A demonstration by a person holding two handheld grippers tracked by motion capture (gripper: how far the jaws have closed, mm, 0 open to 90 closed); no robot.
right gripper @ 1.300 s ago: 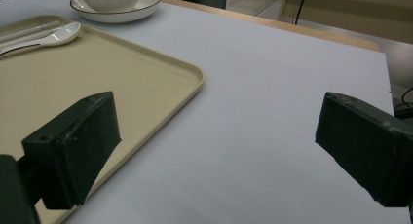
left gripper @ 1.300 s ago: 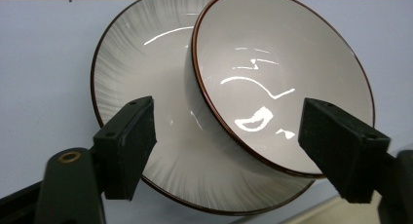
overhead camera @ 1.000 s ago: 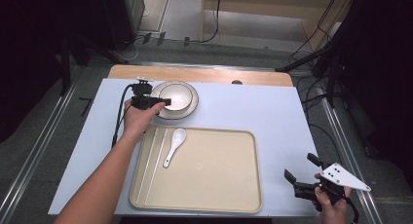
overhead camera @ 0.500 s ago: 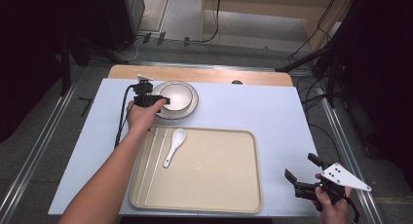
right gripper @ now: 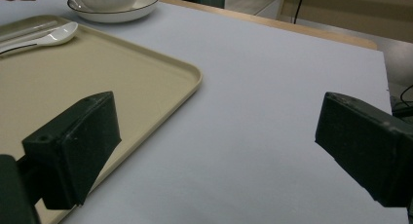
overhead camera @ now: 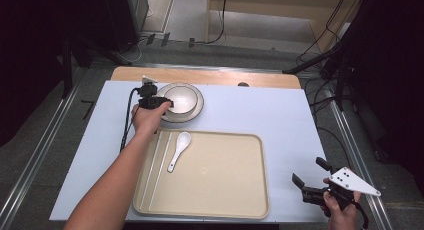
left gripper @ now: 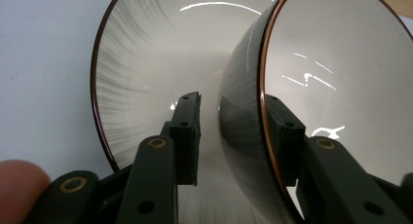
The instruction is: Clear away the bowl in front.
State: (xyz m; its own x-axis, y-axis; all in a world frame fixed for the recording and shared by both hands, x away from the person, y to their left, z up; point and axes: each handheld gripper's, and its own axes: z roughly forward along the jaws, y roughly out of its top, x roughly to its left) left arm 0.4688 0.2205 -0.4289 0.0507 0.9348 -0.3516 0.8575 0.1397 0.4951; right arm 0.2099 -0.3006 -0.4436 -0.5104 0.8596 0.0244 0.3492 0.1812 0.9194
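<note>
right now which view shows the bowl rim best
The left gripper view: the bowl is close up, its dark rim between the left gripper jaws, one inside, one outside with a gap. The jaws have just been closing. The high view shows it small on the plate; the right gripper view shows only its lower part.

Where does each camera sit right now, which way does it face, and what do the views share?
High view: above the person's side, looking forward and down on the table; forearms, left gripper at the bowl, right gripper.
Left gripper view: along its jaws, one pad inside, one outside the bowl wall, gap still visible; they have just been closing.
Right gripper view: low, across the table, jaws wide apart.
Shared: bowl, plate, spoon, tray.
</note>
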